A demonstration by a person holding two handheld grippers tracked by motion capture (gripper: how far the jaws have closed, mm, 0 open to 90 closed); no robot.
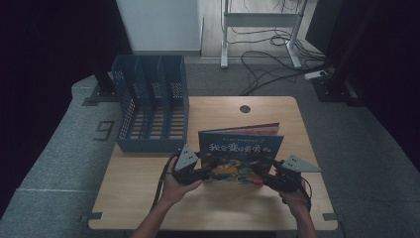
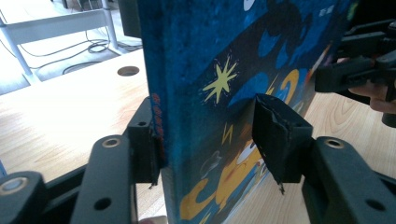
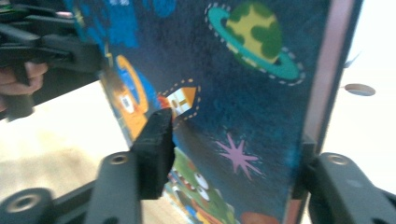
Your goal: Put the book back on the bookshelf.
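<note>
We hold the picture book point(image 1: 241, 151) upright above the table point(image 1: 148, 198). The left gripper point(image 1: 194, 171) clamps its spine edge between both jaws; the right gripper point(image 1: 276, 177) clamps the opposite edge. This appears to be the carrying step. Next, we judge, the book must swing toward the blue file rack point(image 1: 151, 104) beyond the left gripper.

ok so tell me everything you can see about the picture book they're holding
The picture book is a thin hardback with a dark blue space-themed cover: yellow star, ringed green planet, small rocket, cartoon characters and yellow lettering. It is held up off the wooden table, cover facing the person, slightly open at the top. The left gripper clamps its spine edge, the right gripper its opposite edge.
</note>
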